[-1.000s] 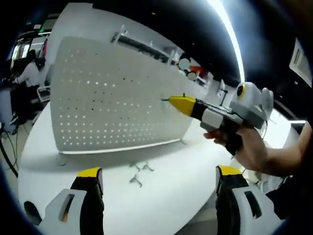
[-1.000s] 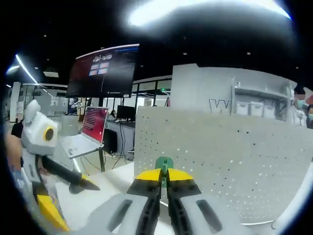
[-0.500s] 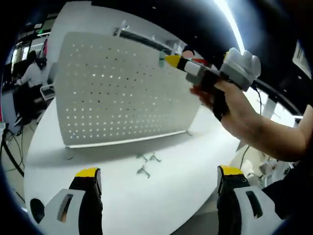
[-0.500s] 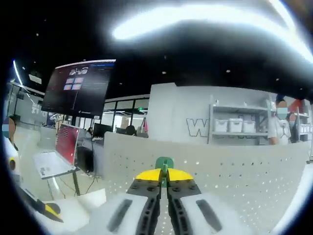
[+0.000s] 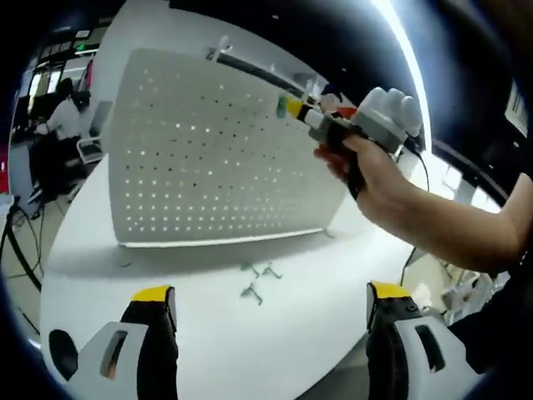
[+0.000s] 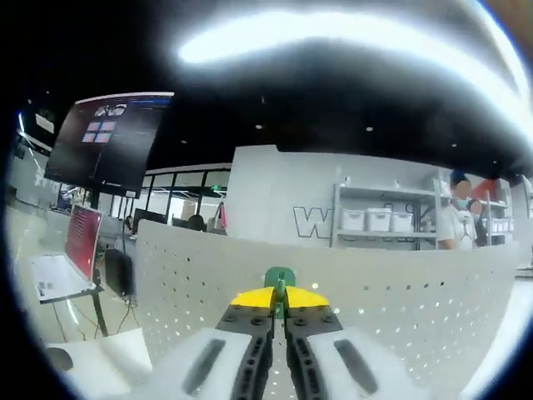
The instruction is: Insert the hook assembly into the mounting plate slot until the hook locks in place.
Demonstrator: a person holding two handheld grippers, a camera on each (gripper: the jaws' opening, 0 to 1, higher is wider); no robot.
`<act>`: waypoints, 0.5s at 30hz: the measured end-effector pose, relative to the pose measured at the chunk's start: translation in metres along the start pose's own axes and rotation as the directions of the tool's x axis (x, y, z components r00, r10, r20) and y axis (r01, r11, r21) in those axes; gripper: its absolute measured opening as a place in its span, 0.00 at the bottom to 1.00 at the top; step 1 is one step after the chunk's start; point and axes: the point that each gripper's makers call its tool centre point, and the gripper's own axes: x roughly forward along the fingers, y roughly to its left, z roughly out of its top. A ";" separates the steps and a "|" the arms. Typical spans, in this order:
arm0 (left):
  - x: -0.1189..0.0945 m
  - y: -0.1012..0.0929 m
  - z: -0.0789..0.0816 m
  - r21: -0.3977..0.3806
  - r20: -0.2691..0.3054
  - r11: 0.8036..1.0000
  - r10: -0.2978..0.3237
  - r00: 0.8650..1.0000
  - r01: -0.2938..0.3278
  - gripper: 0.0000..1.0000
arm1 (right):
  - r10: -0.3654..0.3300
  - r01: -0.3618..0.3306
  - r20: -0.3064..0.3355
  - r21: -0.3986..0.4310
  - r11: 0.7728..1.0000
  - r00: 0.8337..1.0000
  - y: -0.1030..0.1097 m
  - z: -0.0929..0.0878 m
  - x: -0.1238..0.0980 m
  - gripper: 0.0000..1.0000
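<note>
While clamping the green hook, the right hand-held gripper seemingly nears the pegboard's top edge.

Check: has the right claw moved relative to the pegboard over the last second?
Yes. In the left gripper view the right claw, shut on a green hook, has gone from the pegboard's mid-height right edge up to its top right corner.

left gripper low with jaws wide apart, right gripper raised, jaws pinched closed, gripped by a bare hand
</note>
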 end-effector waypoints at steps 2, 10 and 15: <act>-0.001 0.002 0.000 0.000 -0.003 1.000 0.004 1.000 -0.004 0.94 | -0.009 0.009 0.005 -0.003 1.000 1.000 -0.001 -0.001 0.002 0.00; -0.002 0.011 0.002 -0.008 0.000 1.000 0.019 1.000 -0.019 0.92 | -0.040 0.041 0.027 -0.012 0.999 0.999 -0.003 -0.004 0.013 0.00; -0.001 0.013 0.002 -0.011 -0.002 1.000 0.018 1.000 -0.018 0.90 | -0.045 0.045 0.028 0.002 0.999 0.999 -0.005 -0.007 0.017 0.00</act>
